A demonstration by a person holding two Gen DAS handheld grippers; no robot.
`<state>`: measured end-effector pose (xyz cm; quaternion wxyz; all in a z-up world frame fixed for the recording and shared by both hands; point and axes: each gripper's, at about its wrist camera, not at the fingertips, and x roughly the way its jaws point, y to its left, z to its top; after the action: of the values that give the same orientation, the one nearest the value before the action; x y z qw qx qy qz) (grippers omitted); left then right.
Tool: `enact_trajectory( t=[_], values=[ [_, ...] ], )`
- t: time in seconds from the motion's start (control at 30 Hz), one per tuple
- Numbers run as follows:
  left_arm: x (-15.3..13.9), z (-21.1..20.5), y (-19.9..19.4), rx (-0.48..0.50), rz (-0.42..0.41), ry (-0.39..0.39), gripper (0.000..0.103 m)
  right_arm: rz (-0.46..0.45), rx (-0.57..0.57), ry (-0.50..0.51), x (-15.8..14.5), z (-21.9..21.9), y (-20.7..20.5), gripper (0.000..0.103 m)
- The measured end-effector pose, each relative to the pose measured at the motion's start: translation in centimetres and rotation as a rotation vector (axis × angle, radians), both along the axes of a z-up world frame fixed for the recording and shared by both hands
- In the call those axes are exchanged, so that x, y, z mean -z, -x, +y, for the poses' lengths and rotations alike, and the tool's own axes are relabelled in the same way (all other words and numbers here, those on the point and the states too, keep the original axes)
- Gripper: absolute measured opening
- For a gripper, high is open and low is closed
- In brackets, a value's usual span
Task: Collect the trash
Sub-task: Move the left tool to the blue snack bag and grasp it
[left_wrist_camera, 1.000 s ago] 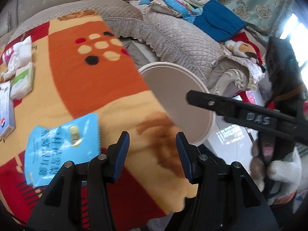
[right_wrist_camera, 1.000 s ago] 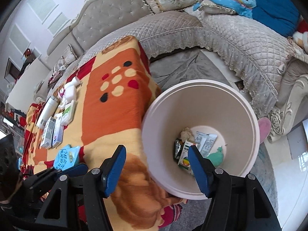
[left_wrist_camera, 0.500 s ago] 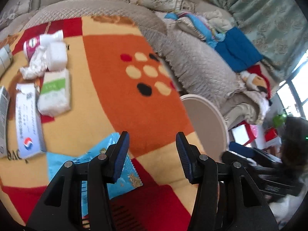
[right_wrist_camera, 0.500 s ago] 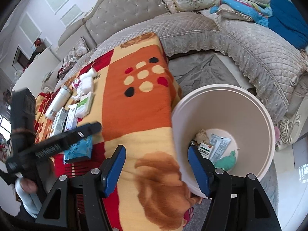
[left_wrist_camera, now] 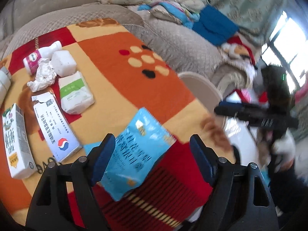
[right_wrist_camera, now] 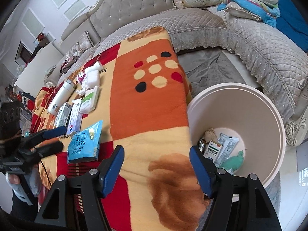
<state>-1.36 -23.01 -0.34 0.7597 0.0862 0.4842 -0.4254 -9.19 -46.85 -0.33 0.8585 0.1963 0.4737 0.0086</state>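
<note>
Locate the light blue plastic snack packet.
Left wrist view: the light blue snack packet lies on the patterned blanket between the open left gripper jaws, beside the white medicine box.

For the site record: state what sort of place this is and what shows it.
Most likely a home living room. A tufted, quilted sofa with cushions wraps round a table under a patterned blanket, patterned curtains hang by a window, and a white bin stands on the floor.

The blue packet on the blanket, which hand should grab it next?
Probably the left. The left gripper has just been opening and its jaws already frame the blue packet without pressing it. The right gripper is open over bare blanket near the bin.
</note>
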Motion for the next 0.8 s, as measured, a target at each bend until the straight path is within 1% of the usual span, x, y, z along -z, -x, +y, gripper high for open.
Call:
enact_trajectory(
  t=[0.13, 0.23, 0.3, 0.4, 0.47, 0.5, 0.57, 0.63, 0.7, 0.8],
  values=[
    [1.9, -0.8, 0.8, 0.107, -0.050, -0.086, 0.079, 0.009, -0.013, -0.003, 0.2, 0.7, -0.6, 0.071],
    [2.5, -1.7, 1.6, 0.170, -0.102, -0.124, 0.079, 0.019, -0.018, -0.009, 0.5, 1.1, -1.0, 0.071],
    [2.5, -2.1, 1.7, 0.184, -0.133, -0.145, 0.079, 0.024, -0.021, -0.009, 0.7, 1.2, -1.1, 0.071],
    [2.4, -2.6, 1.0, 0.169, -0.186, -0.175, 0.079, 0.030, -0.024, -0.008, 0.8, 1.4, -1.4, 0.071],
    [2.2, -2.6, 0.4, 0.164, -0.207, -0.181, 0.079, 0.030, -0.025, -0.011, 0.8, 1.5, -1.5, 0.071],
    [2.4, -2.6, 0.2, 0.173, -0.219, -0.204, 0.079, 0.030, -0.026, -0.012, 0.8, 1.4, -1.6, 0.071],
    [3.1, -2.8, -0.1, 0.184, -0.223, -0.248, 0.079, 0.029, -0.029, -0.014, 0.9, 1.6, -1.7, 0.071],
    [4.2, -2.5, -0.4, 0.196, -0.193, -0.288, 0.079, 0.031, -0.032, -0.014, 0.9, 1.7, -1.8, 0.071],
    [4.5, -2.2, -0.4, 0.186, -0.182, -0.285, 0.079, 0.030, -0.034, -0.015, 0.9, 1.8, -1.9, 0.071],
    [4.1, -1.6, -0.5, 0.148, -0.165, -0.240, 0.077, 0.035, -0.040, -0.017, 1.1, 2.1, -2.3, 0.071]
  ],
)
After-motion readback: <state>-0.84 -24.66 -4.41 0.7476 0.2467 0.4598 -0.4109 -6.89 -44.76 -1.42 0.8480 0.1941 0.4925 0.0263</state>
